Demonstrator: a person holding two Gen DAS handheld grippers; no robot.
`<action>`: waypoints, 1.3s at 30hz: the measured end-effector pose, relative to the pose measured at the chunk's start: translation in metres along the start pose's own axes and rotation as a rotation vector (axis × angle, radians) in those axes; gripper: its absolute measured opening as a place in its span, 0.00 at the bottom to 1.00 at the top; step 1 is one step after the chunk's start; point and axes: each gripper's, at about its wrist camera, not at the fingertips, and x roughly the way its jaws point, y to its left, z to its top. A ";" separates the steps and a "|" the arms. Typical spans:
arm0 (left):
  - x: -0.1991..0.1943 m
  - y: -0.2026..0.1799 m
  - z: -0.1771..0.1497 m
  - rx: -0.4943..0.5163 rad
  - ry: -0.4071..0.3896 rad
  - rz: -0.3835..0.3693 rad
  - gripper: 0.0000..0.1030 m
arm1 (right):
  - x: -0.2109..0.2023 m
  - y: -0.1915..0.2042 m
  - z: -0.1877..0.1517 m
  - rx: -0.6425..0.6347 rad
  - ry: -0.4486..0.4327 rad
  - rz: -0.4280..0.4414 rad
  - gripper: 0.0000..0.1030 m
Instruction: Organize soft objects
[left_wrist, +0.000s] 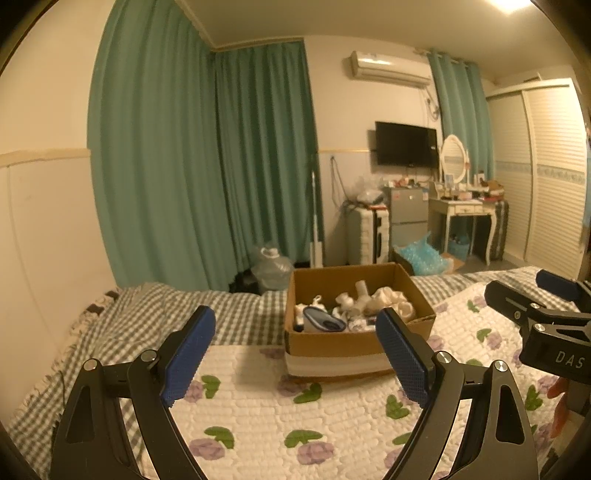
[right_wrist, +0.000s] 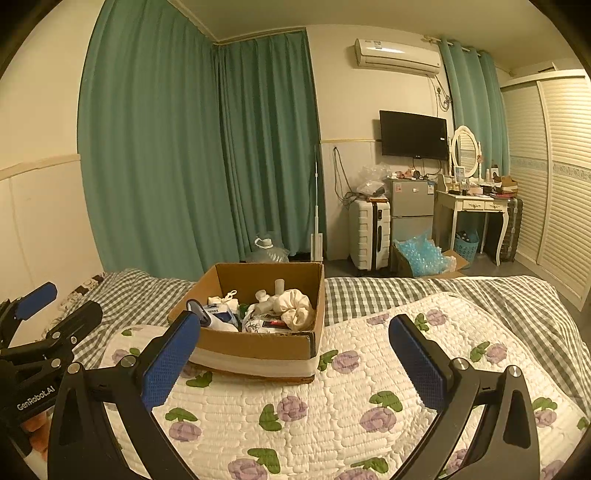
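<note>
A brown cardboard box (left_wrist: 325, 341) stands on the flowered white quilt (left_wrist: 277, 417) on the bed. It holds several soft objects: cream cloth (left_wrist: 391, 297), white pieces and a blue-and-white item (left_wrist: 323, 320). The box also shows in the right wrist view (right_wrist: 258, 345), with cream cloth (right_wrist: 295, 308) inside. My left gripper (left_wrist: 295, 354) is open and empty, just in front of the box. My right gripper (right_wrist: 295, 363) is open and empty, in front of the box and slightly to its right. Each gripper shows at the edge of the other's view: the right one (left_wrist: 535, 314), the left one (right_wrist: 40, 321).
A green checked sheet (right_wrist: 406, 291) covers the far side of the bed. Beyond it stand green curtains (right_wrist: 184, 147), a water jug (left_wrist: 271, 267), a white suitcase (right_wrist: 369, 234), a small fridge (right_wrist: 412, 206), a dressing table (right_wrist: 476, 206) and a box of blue packing (right_wrist: 423, 256).
</note>
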 end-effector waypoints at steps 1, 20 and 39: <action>0.000 0.000 0.000 0.001 0.000 0.000 0.87 | 0.000 0.000 0.000 0.001 0.001 0.000 1.00; -0.002 -0.003 -0.003 -0.002 0.005 0.002 0.87 | 0.001 0.003 0.000 0.001 0.005 0.000 1.00; -0.004 -0.005 -0.005 -0.002 0.006 0.004 0.87 | 0.003 0.004 -0.003 0.004 0.015 0.002 1.00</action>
